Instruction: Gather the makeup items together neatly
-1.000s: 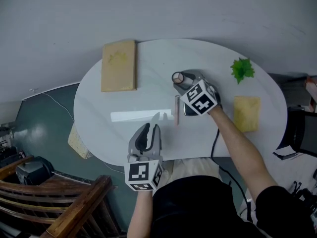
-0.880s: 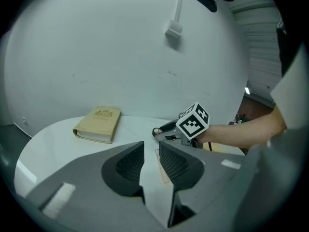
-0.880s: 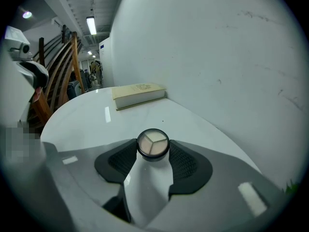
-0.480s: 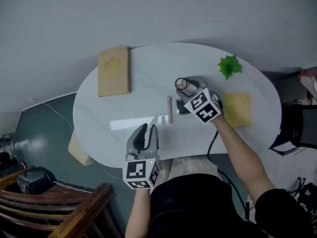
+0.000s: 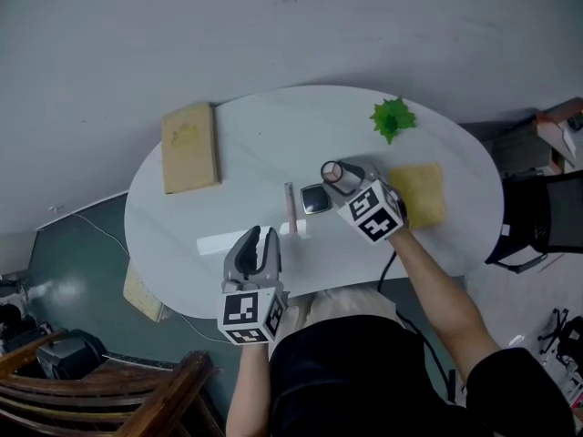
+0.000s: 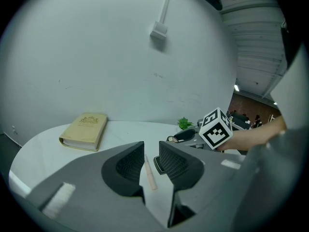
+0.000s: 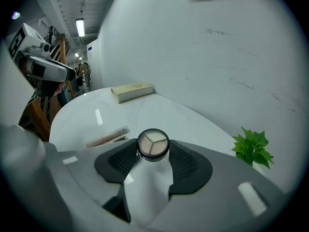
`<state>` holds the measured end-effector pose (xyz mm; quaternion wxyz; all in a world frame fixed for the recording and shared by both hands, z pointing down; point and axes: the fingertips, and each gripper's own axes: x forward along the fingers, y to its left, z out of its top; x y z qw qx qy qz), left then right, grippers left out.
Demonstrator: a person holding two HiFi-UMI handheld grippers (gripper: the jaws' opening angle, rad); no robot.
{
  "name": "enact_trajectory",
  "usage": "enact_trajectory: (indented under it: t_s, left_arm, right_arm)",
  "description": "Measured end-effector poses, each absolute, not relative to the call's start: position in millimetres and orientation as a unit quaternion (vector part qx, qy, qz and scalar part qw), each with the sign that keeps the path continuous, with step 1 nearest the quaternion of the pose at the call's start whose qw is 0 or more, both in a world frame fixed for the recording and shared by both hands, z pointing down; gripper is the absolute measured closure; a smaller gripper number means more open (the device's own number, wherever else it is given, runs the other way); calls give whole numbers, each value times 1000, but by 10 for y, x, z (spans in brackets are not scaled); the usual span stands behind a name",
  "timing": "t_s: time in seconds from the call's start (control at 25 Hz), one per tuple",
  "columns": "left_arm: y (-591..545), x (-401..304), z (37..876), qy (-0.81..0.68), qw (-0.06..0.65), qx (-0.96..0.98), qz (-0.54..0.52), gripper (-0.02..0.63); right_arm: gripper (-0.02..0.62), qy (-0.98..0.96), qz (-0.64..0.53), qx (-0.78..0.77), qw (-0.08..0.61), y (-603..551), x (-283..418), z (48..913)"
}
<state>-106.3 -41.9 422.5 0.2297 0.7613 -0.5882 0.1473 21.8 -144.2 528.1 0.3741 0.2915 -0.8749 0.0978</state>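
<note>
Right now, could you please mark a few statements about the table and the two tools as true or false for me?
1. The right tool grips a round compact between its jaws. True.
2. The left tool holds the pink tube. False: its jaws stand apart and empty, and the tube lies on the table.
3. The green sprig lies on top of the tan book. False: it sits on the bare table top near the far edge, well apart from that book.
4. A dark square case lies on the table beside the pink tube. True.
</note>
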Motion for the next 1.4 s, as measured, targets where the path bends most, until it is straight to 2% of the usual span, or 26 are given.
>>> enact_trajectory:
  t_s: [1.4]
  left_arm:
    - [-335, -895, 4240, -573, 230, 770, 162, 518]
  right_arm:
    - [374, -834, 162, 338, 405, -937, 730, 5793]
